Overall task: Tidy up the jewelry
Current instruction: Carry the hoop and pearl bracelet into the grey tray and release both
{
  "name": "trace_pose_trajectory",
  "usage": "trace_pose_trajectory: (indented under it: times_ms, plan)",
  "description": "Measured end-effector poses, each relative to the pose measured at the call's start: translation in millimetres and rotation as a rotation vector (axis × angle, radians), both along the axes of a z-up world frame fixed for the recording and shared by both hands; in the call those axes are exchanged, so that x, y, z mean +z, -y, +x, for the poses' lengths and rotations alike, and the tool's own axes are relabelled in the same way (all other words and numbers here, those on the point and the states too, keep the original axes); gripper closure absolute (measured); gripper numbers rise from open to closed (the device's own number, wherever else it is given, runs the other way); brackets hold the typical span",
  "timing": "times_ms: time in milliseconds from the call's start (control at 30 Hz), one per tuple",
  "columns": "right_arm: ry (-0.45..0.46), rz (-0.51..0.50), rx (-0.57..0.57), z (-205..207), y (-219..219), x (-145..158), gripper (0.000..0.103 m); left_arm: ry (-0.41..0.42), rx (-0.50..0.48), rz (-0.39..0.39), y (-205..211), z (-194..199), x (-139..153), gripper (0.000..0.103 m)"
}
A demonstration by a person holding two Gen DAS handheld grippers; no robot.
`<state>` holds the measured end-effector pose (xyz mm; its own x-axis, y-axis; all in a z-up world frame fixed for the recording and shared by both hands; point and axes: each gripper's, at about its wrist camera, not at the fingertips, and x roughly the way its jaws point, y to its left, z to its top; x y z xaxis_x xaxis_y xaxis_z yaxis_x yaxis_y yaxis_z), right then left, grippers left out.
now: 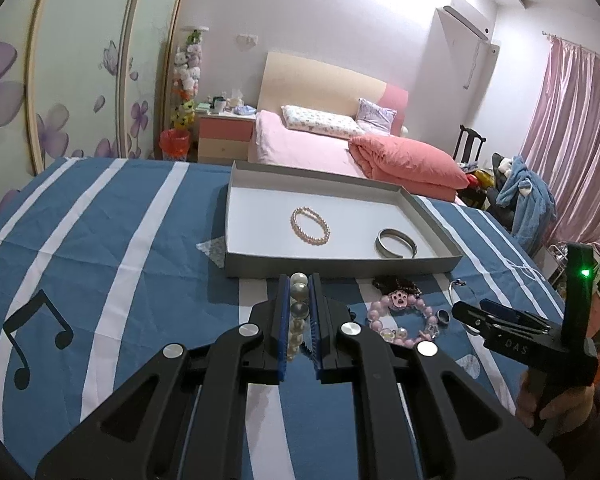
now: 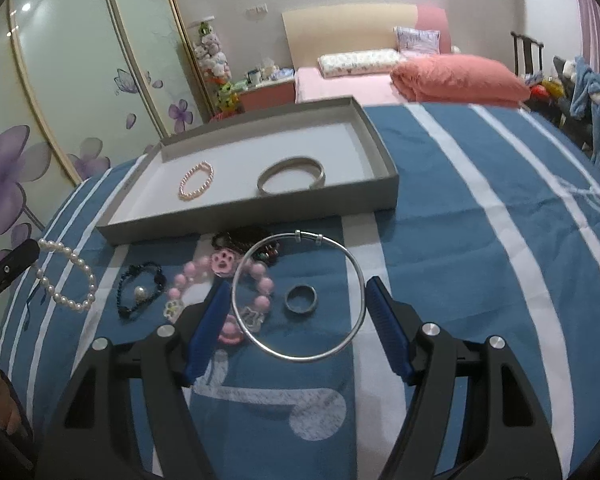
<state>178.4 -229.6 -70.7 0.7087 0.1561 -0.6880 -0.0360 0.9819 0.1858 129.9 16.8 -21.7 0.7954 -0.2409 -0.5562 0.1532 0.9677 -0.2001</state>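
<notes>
1. Blue-padded fingers of the left claw [image 1: 300, 280] pinch a white pearl bracelet [image 1: 299, 307]; in the right wrist view the strand hangs in a loop off the claw tip at 9 o'clock, above the striped cloth [image 2: 440, 208] that covers the counter.
2. Spread wide, the right claw [image 2: 296, 308] holds nothing; a thin silver hoop bangle [image 2: 300, 296] lies on the cloth between its fingers, its right edge just beside the right finger.
3. Inside that hoop sits a dark metal ring [image 2: 301, 299]. The hoop's 9 o'clock side overlaps a pink bead bracelet [image 2: 192, 276] with a paw charm [image 2: 222, 263].
4. Left of the pink beads, a black beaded bracelet [image 2: 140, 288] with one pearl lies on the cloth. A dark beaded piece [image 2: 240, 240] is bunched at the hoop's 11 o'clock, between it and the box.
5. Farther on, a shallow grey box [image 2: 260, 204] rests on the cloth, its near wall standing between the loose pieces and its white floor. A small pink pearl bracelet [image 2: 196, 181] lies at 9 o'clock inside, and a wide silver cuff [image 2: 292, 178] toward 3 o'clock, well apart.
6. Beyond the counter is a pink bed [image 1: 300, 148].
</notes>
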Motion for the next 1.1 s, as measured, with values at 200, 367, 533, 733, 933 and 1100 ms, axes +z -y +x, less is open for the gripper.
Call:
trace_pose_trajectory:
  times_ms: [200,367,533,733,933,1100]
  plan:
    - [0.127,-0.059,-0.006,-14,-16,21,0.035,0.064,0.033,0.040,6,-7,8,0.093]
    - [0.278,-0.116,-0.013,-28,-30,42,0.035,0.120,0.051,0.087,14,-11,16,0.093]
    - [0.418,-0.169,-0.040,-39,-39,60,0.035,0.157,0.054,0.111,23,-9,23,0.093]
    - [0.547,-0.203,-0.088,-41,-41,75,0.035,0.183,0.063,0.129,31,-4,27,0.093]
    - [0.586,-0.202,-0.106,-29,-39,81,0.035,0.205,0.081,0.143,36,4,30,0.093]
    - [0.599,-0.208,-0.111,-22,-38,80,0.035,0.213,0.084,0.153,41,14,31,0.093]
